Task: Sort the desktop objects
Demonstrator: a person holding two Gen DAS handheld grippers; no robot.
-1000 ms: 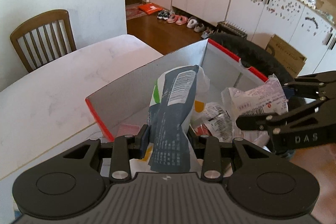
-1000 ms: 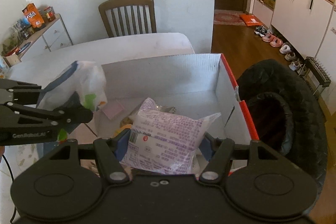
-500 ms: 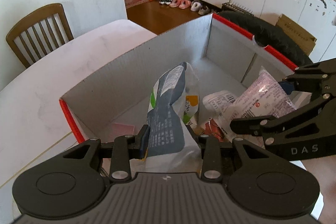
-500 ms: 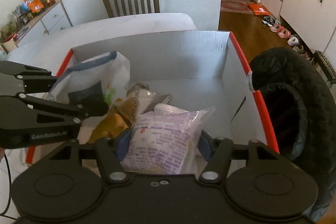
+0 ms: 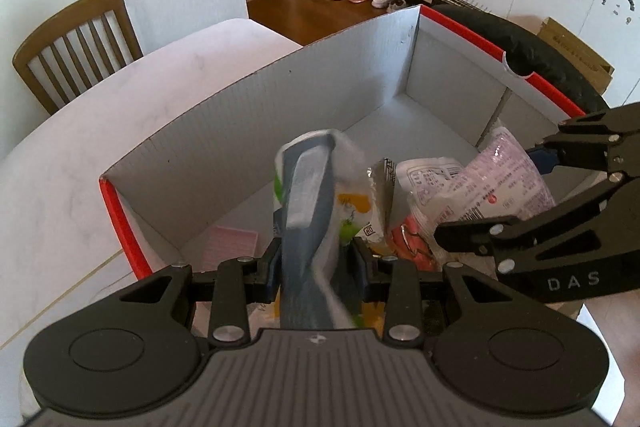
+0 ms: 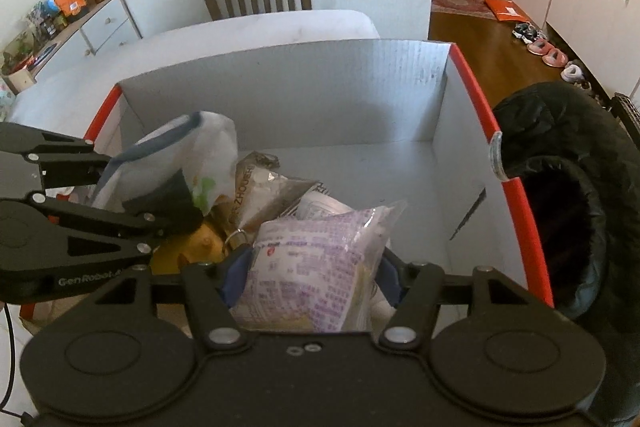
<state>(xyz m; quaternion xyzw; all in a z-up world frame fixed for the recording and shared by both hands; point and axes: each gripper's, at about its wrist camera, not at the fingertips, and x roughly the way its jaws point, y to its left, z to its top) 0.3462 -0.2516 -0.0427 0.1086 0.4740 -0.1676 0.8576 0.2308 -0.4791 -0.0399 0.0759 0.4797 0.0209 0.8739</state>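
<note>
Your left gripper [image 5: 316, 263] is clamped on the blue bag [image 5: 310, 211], your right gripper [image 6: 314, 277] on the purple packet [image 6: 316, 267]; both reach over the box's [image 6: 280, 95] near end.

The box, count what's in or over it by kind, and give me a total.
Packets held by grippers: 2, blue-and-white packet, purple-printed packet
Loose snack packets visible: 3, brown, white, orange-red
Pink pad: 1
Total: 6
</note>
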